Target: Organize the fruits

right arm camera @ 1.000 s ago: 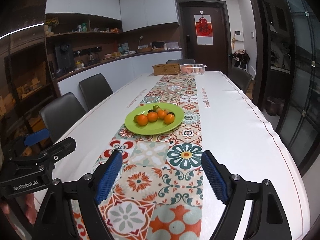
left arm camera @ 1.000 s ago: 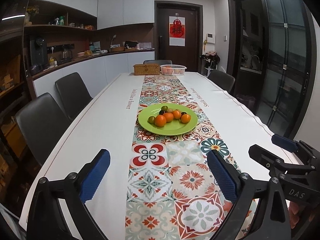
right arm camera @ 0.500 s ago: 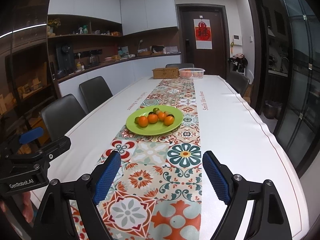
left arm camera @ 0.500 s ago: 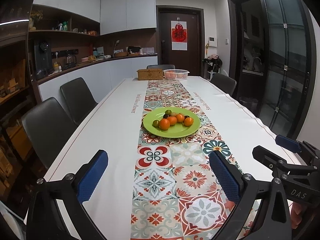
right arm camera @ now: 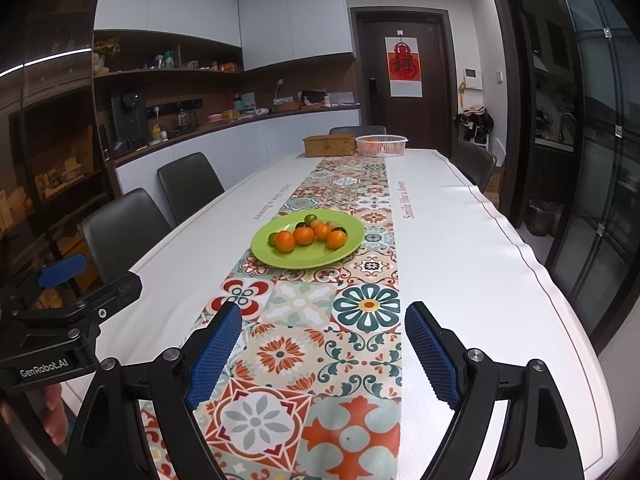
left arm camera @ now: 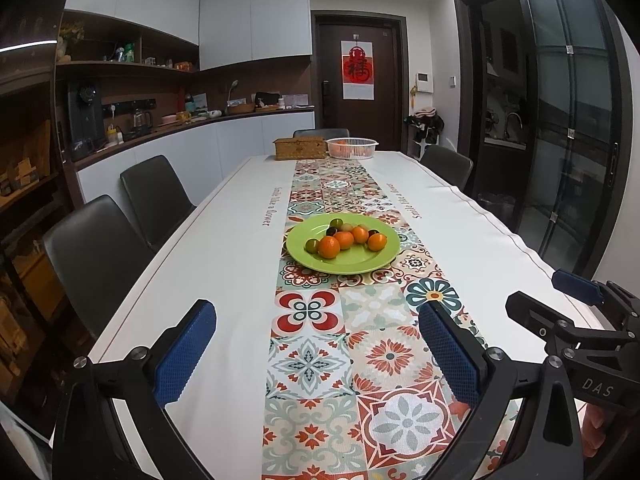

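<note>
Both grippers pull back from the green plate (left arm camera: 343,258), which sits smaller than a second ago. Left gripper (left arm camera: 316,350) and right gripper (right arm camera: 323,346) gape wide, empty. Fruits (left arm camera: 346,237) lie clustered on the plate.

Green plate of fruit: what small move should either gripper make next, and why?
Hard to say. Both grippers, left and right, hang open, well short of the green plate, where the fruit lies mixed. That fits sorting ahead or just finished.
</note>
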A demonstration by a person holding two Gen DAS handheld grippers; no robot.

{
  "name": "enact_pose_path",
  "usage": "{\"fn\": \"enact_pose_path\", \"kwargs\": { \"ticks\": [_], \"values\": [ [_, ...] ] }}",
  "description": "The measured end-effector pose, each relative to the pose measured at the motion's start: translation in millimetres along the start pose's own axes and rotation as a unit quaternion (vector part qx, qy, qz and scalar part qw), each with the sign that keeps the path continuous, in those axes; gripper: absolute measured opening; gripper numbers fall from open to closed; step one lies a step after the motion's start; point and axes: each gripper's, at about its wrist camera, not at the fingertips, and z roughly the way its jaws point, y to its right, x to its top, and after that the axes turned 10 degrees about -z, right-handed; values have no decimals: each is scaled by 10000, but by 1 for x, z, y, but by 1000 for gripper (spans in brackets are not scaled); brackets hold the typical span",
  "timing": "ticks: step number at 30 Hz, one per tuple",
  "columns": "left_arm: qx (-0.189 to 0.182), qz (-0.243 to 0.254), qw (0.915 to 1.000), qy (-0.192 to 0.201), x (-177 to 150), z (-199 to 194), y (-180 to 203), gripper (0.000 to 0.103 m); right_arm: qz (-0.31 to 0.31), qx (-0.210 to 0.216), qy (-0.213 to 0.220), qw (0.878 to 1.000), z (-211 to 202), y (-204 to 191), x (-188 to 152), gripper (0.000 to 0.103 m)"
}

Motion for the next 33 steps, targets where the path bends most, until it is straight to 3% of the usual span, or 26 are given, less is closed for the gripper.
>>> {"fn": "enact_pose_path", "kwargs": {
  "ticks": [33],
  "values": [
    [92, 25, 9999, 90, -1, -2, -2, 103, 1, 48, -49, 10000, 1, 0, -2, 85]
  ]
}}
